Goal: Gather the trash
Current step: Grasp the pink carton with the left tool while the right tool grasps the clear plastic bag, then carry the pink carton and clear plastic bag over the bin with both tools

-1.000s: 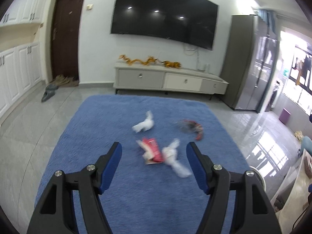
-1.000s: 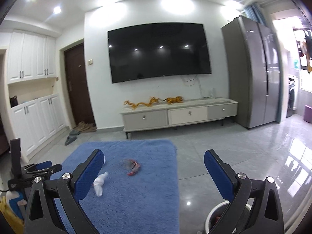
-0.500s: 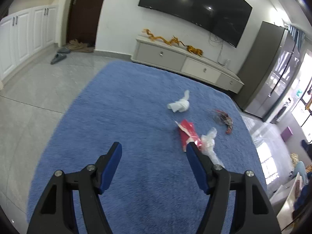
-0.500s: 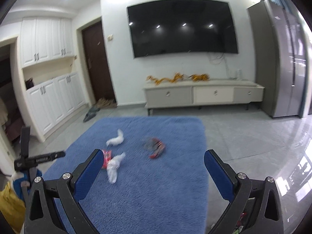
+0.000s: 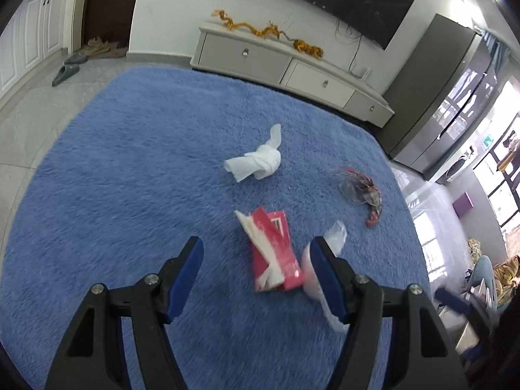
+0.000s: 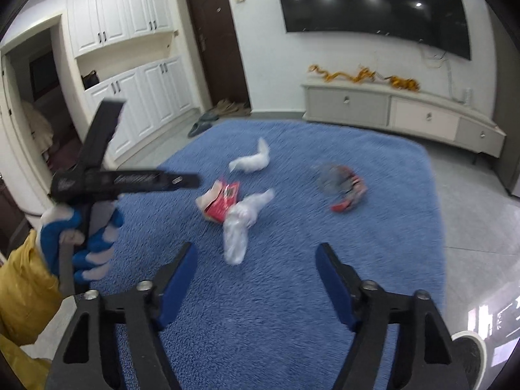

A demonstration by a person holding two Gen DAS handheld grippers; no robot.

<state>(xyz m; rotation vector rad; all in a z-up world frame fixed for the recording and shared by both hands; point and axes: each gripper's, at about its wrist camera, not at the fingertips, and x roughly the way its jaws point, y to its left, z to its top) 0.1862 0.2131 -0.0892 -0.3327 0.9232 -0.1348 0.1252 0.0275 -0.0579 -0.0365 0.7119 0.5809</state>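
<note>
Blue shag rug (image 5: 130, 169): covers the tiled floor, carries all four trash pieces.
Red-and-white flattened paper packet (image 5: 273, 253): lies on the rug ahead of the left gripper (image 5: 256, 260), nearer its right finger; not touched.
Clear crumpled plastic bag (image 5: 336, 234): touching the packet's right side, partly hidden behind the left gripper's right finger.
White twisted tissue wad (image 5: 260, 159): farther up the rug, well apart from the packet.
Red and grey crumpled wrapper (image 5: 364, 191): right of the tissue, near the rug's right edge.
Left gripper fingers: blue pads, closing, not pressing anything; packet sits in the line of the gap, contact not visible.
Right gripper (image 6: 256, 273): hovers over the rug, angled down; fingers closing, gap empty, only rug behind it.
Right-view layout: plastic bag (image 6: 240, 224) just ahead of the gap, packet (image 6: 222, 201) overlapping it to the upper left, tissue (image 6: 253, 161) beyond, wrapper (image 6: 344, 188) to the right. Blurred.
Left hand (image 6: 84, 237): blue-and-white glove on the left gripper's handle, seen at the left of the right view; yellow sleeve (image 6: 22, 295) below it.
Background: low white TV cabinet (image 5: 286, 65) along the wall behind the rug.
</note>
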